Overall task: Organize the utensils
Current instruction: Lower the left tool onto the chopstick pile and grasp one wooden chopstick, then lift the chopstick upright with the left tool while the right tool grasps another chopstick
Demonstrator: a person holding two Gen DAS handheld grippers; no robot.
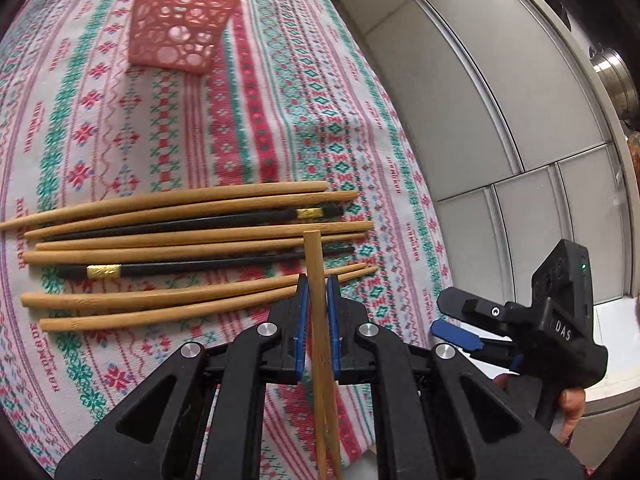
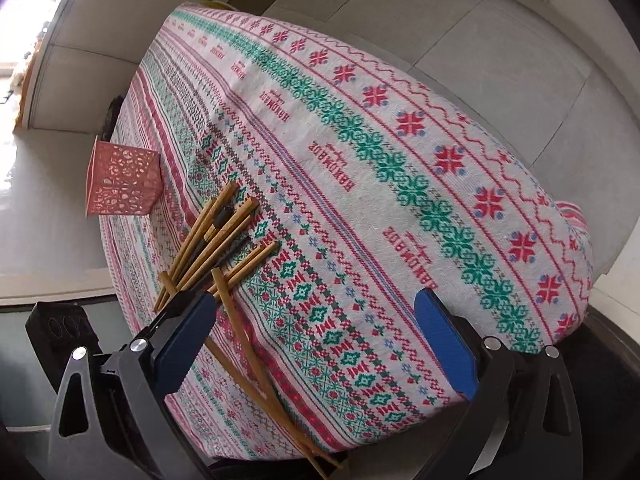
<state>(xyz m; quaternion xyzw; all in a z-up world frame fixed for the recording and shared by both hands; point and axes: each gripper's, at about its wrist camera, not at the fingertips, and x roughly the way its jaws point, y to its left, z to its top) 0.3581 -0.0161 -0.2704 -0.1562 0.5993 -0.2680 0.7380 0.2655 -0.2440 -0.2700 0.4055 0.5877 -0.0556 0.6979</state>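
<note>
My left gripper (image 1: 316, 288) is shut on a pair of wooden chopsticks (image 1: 318, 320) that stand along its fingers, just above the cloth. Beyond it lies a row of several wooden chopsticks (image 1: 180, 240) with two black gold-banded ones (image 1: 200, 268). A red perforated holder (image 1: 184, 12) stands at the far end of the table. My right gripper (image 2: 320, 340) is open and empty above the table's near edge; in its view the held chopsticks (image 2: 256, 360), the pile (image 2: 216, 240) and the holder (image 2: 120, 184) show at left. The right gripper also shows in the left wrist view (image 1: 472, 320).
The table wears a patterned red-green woven cloth (image 2: 400, 160). Its right edge (image 1: 380, 120) drops to a grey tiled floor (image 1: 500, 100). A metal pot (image 1: 612, 76) sits on a ledge at far right.
</note>
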